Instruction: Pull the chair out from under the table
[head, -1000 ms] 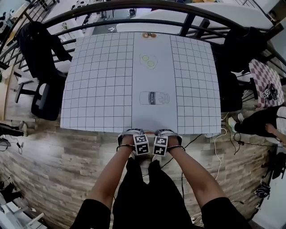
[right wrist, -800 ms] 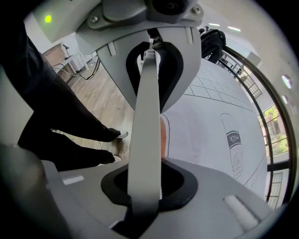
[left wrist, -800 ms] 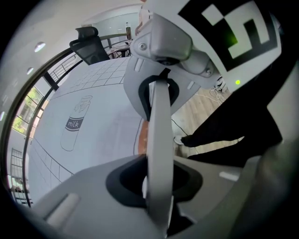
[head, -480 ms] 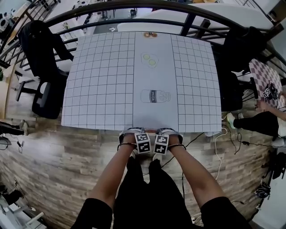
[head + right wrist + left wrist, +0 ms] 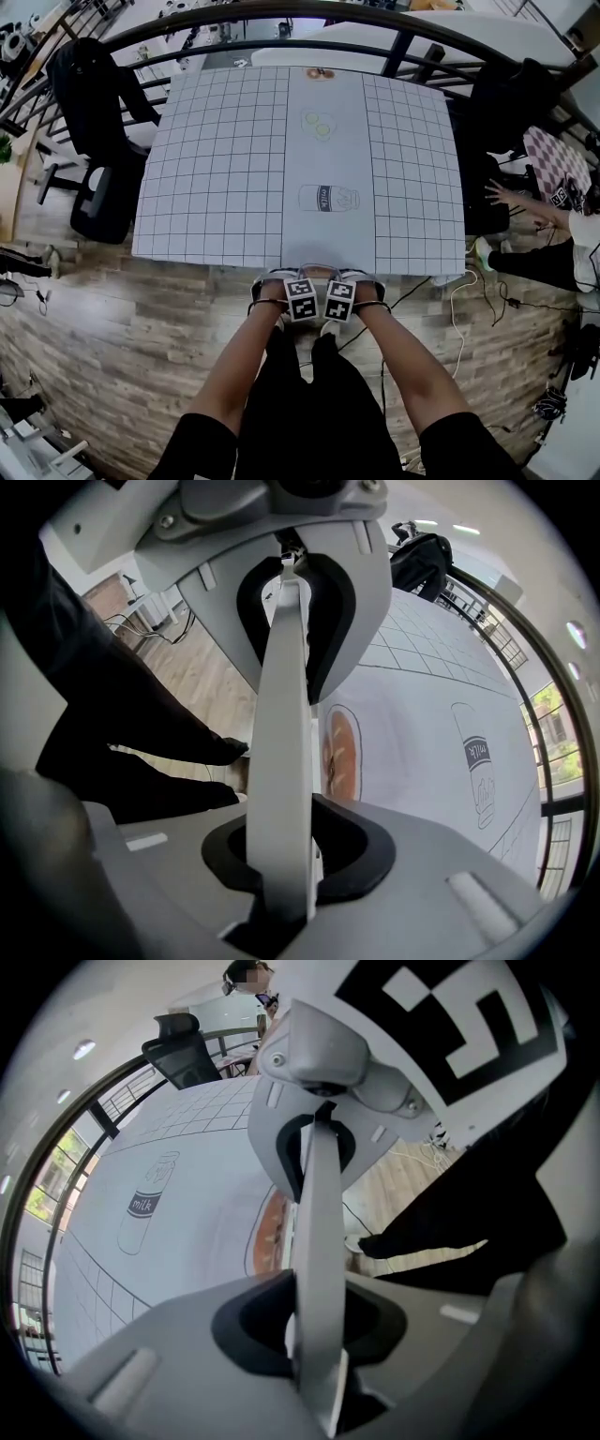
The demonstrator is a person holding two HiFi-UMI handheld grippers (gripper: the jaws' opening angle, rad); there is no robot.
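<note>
The chair is almost wholly hidden under the table, which is covered by a white grid cloth. Only a thin pale strip of its backrest top shows at the table's near edge. My left gripper and right gripper sit side by side on that strip and point down. In the left gripper view the pale backrest edge runs between the jaws of the left gripper, which are shut on it. The right gripper holds the same edge in the same way.
A black office chair stands left of the table and another black chair to its right. A person sits at the right with a hand stretched out. Cables lie on the wooden floor. A dark railing runs behind the table.
Both grippers keep their hold at the table's near edge and have barely shifted. The person at the right has stretched a hand toward the black chair.
</note>
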